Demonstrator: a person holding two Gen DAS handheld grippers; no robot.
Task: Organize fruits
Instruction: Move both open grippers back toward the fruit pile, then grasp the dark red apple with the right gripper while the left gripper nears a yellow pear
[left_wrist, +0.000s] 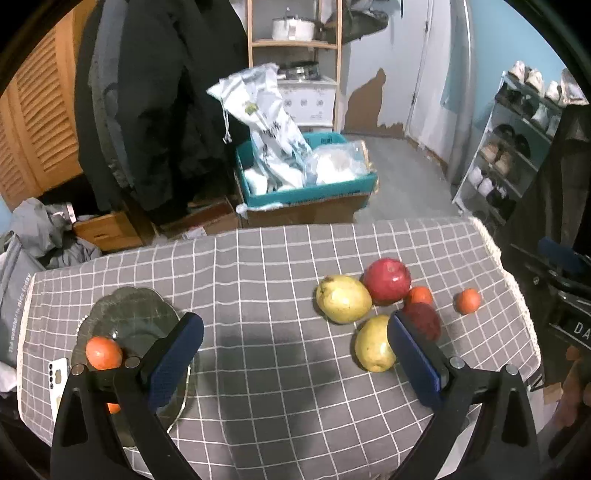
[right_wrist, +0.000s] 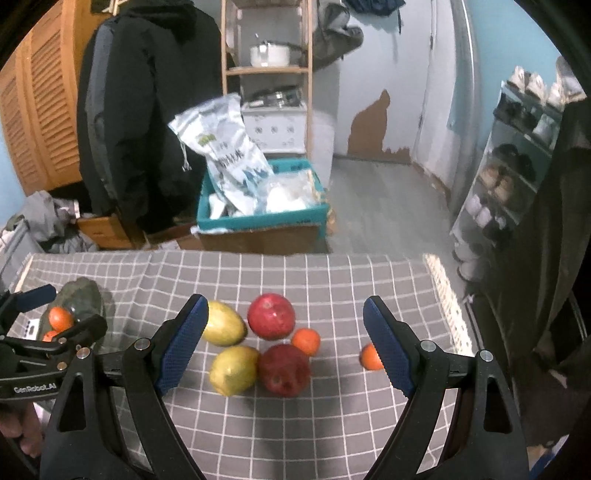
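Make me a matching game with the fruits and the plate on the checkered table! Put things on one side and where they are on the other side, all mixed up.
Things:
1. glass plate
2. lone orange
3. far red apple
4. left gripper

Places or states:
A. sits alone on the cloth, apart from the fruit cluster
B. open, holding nothing
C. holds orange fruit, on the table's left side
D. touches a yellow-green fruit at the back of the cluster

Pairs: 1-C, 2-A, 3-D, 4-B
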